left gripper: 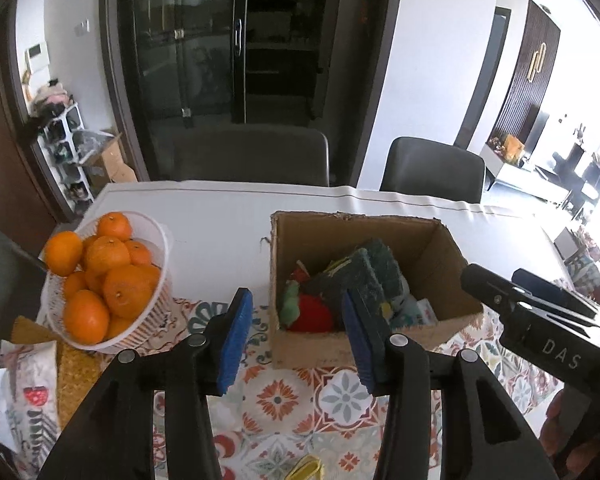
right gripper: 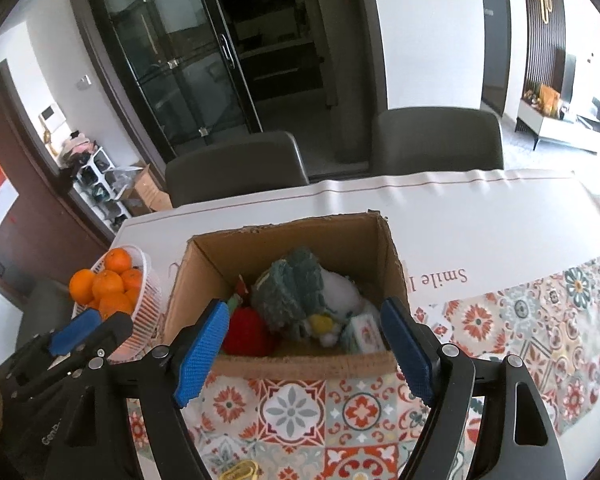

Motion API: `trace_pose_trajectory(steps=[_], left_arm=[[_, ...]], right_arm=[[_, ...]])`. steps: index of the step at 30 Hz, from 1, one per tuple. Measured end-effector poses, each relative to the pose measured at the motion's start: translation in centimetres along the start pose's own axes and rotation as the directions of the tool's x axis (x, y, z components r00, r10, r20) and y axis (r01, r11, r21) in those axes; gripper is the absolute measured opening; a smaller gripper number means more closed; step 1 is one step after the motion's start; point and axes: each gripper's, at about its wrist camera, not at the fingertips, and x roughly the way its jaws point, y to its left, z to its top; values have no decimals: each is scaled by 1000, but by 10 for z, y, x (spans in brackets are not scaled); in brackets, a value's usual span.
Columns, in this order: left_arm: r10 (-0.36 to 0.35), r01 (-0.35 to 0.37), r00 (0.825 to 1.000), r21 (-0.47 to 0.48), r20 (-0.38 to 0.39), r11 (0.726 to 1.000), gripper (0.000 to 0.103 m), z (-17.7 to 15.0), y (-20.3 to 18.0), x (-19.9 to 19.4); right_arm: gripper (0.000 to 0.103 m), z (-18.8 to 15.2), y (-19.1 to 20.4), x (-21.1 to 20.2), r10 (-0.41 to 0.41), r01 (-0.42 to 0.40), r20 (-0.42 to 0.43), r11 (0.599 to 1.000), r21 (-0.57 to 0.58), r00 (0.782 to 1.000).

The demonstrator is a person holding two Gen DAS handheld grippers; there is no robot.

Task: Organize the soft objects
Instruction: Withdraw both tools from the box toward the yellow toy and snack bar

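An open cardboard box [left gripper: 428, 236] [right gripper: 204, 268] stands on the patterned tablecloth. Inside lie a green scrub sponge [left gripper: 380, 268] [right gripper: 292, 288], a red soft toy [left gripper: 312, 316] [right gripper: 248, 332], a white plush [right gripper: 340, 292] and a small packet [right gripper: 366, 334]. My left gripper [left gripper: 298, 344] is open and empty, just in front of the box's near wall. My right gripper [right gripper: 304, 352] is open and empty, above the box's near edge. The right gripper also shows at the right of the left wrist view [left gripper: 540, 312]; the left one shows at the left of the right wrist view [right gripper: 76, 332].
A white basket of oranges [left gripper: 112, 280] [right gripper: 116, 288] stands left of the box. A yellow item [left gripper: 308, 468] [right gripper: 240, 470] lies on the cloth near the front edge. A woven mat [left gripper: 72, 368] and a printed pouch [left gripper: 28, 392] lie at the left. Two grey chairs [left gripper: 252, 156] stand behind the table.
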Motion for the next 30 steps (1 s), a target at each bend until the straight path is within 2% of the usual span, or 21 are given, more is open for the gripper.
trace_pose_trajectory(steps=[11, 14, 22, 30], left_arm=[[-2, 2, 1000, 45, 3, 999, 46, -46, -1, -40], [-9, 10, 1000, 42, -15, 999, 46, -60, 1, -47], [29, -27, 999, 46, -34, 999, 46, -98, 3, -65], [9, -1, 997, 106, -77, 994, 46, -126, 8, -69]], right_arm=[[79, -42, 10, -49, -13, 16, 53, 999, -43, 999], [79, -57, 11, -57, -8, 11, 48, 998, -63, 999], [79, -93, 14, -68, 19, -18, 16, 995, -98, 1000], [79, -126, 18, -69, 36, -39, -39, 996, -82, 999]])
